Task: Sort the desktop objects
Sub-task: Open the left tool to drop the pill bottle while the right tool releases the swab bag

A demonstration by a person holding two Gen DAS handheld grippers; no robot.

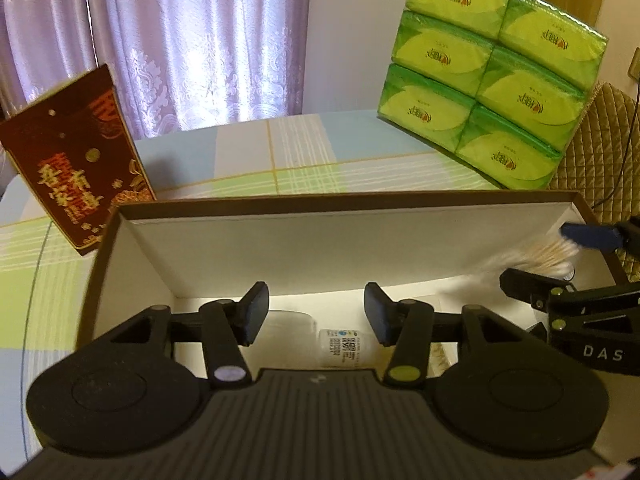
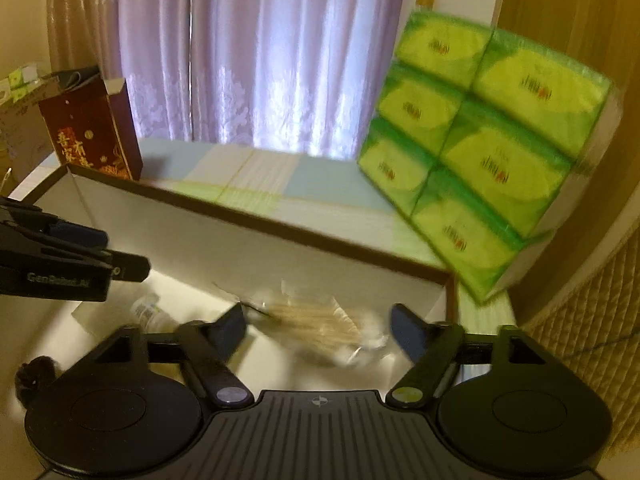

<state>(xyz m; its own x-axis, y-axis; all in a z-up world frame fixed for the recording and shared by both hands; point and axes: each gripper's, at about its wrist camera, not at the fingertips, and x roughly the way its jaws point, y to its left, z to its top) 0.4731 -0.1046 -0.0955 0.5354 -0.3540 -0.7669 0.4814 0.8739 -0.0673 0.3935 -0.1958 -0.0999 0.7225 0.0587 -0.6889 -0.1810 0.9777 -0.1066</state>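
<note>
Evidently both tools hang over the open box (image 1: 248, 240) so things can drop inside. The right tool (image 2: 316, 330), jaws spread, has a blurred packet of cotton swabs (image 2: 320, 326) between its fingers at 12 o'clock, seemingly free. The left tool (image 1: 316, 316) gapes empty above a small bottle (image 1: 339, 347) whose label is unreadable. "DAS" marks the right tool's side.

A home, by the look of it, a living or dining room. Lilac patterned curtains (image 1: 180, 40) fill the top of the frame, backlit by a window. Below them, a table under a pastel checked cloth (image 1: 304, 152). At upper right, a green multipack of tissues (image 1: 492, 76), a quilted chair back (image 1: 600, 152) beside it.
</note>
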